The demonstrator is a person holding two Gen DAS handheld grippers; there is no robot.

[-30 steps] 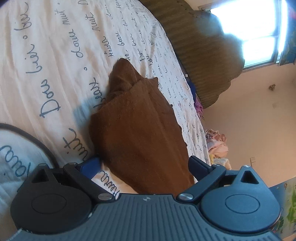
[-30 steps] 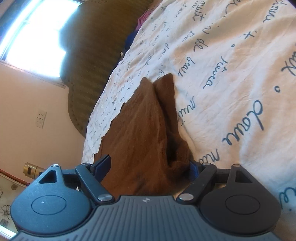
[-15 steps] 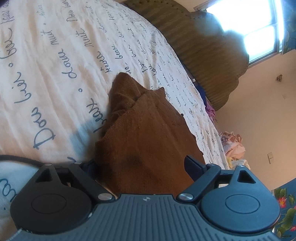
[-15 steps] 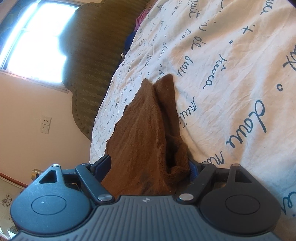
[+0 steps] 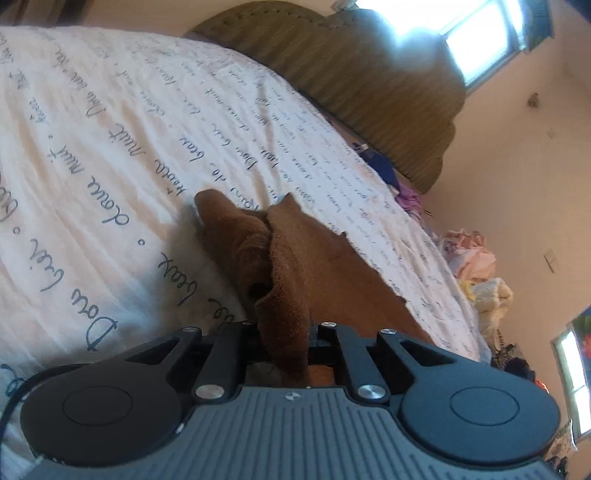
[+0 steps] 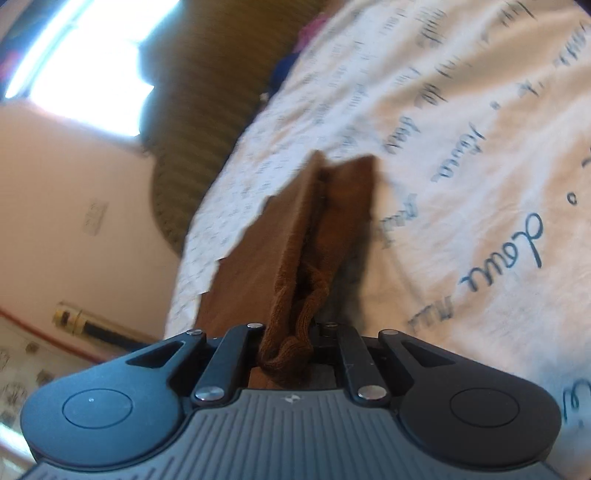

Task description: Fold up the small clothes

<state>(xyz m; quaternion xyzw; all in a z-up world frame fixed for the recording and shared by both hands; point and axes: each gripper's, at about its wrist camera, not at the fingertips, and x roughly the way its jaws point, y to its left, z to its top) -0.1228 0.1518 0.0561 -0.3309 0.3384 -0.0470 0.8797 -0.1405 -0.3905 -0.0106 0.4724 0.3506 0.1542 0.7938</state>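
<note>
While my left tool has just been closing, it now pinches a bunched edge of the brown cloth low in the middle of its frame. My right tool has likewise just been closing and grips a ribbed edge of the same cloth at bottom centre. The cloth runs up toward mid-frame over the bed sheet, white with blue script. Beyond, a ribbed olive headboard stands under a bright window.
</note>
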